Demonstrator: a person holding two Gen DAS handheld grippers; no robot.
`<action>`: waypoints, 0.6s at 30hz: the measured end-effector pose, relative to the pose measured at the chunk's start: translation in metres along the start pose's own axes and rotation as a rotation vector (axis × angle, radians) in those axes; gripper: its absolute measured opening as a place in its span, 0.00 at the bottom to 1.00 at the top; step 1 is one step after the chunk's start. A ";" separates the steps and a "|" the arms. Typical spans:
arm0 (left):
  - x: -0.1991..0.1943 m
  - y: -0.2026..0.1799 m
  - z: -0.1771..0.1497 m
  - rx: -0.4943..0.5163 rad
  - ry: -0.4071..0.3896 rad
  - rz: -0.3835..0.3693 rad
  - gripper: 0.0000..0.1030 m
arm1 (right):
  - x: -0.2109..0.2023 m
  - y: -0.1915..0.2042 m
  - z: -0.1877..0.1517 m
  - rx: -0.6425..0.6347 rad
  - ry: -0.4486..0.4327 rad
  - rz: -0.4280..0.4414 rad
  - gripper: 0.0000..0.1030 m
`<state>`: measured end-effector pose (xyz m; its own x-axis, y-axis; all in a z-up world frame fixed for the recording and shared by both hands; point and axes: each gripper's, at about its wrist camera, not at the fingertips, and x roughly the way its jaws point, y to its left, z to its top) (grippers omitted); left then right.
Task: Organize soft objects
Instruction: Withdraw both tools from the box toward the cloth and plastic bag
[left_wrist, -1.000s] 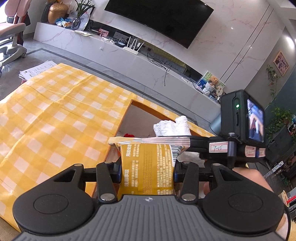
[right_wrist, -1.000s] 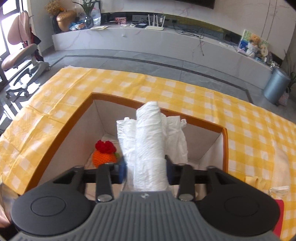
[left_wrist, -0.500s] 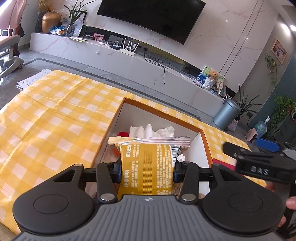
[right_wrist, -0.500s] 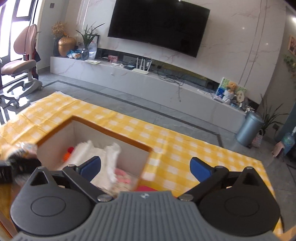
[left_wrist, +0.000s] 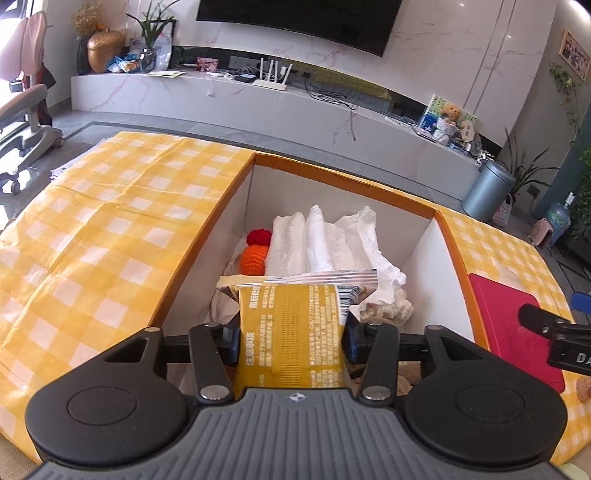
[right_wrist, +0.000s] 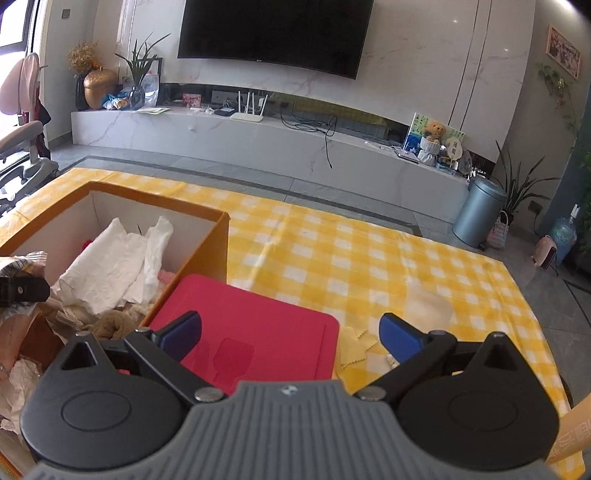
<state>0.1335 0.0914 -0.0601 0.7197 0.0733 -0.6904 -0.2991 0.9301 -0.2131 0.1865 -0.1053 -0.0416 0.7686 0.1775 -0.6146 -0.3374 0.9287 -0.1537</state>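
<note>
My left gripper (left_wrist: 291, 343) is shut on a yellow snack packet (left_wrist: 291, 328) and holds it over the near end of the orange-rimmed box (left_wrist: 347, 177). Inside the box lie a crumpled white cloth (left_wrist: 321, 243), an orange and red knitted toy (left_wrist: 255, 254) and a cream fluffy piece (left_wrist: 391, 310). My right gripper (right_wrist: 290, 338) is open and empty above a red board (right_wrist: 258, 332), right of the box (right_wrist: 207, 236). The white cloth (right_wrist: 114, 269) lies in the box in the right wrist view too.
The yellow checked tablecloth (right_wrist: 369, 258) covers the table. Yellow cloth pieces (right_wrist: 356, 347) lie right of the red board (left_wrist: 509, 332). The right gripper's tip (left_wrist: 546, 325) shows at the left view's right edge. A TV bench (right_wrist: 258, 144) and bin (right_wrist: 480, 210) stand behind.
My right gripper let go of the white cloth into the box, opened, and moved right over the red board. My left gripper carried the packet over the box.
</note>
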 end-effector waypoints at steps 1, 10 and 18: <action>-0.001 0.000 -0.001 -0.008 -0.004 -0.003 0.81 | -0.002 -0.001 0.000 -0.001 -0.004 0.002 0.97; -0.043 -0.003 0.001 -0.086 -0.184 -0.020 0.98 | -0.017 -0.006 -0.004 -0.070 -0.044 -0.044 0.97; -0.061 -0.015 0.005 -0.064 -0.212 -0.010 0.98 | -0.025 -0.023 0.000 -0.035 -0.051 -0.058 0.97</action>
<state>0.0972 0.0748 -0.0112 0.8364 0.1444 -0.5288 -0.3254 0.9071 -0.2669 0.1756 -0.1305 -0.0227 0.8138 0.1403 -0.5640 -0.3092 0.9262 -0.2157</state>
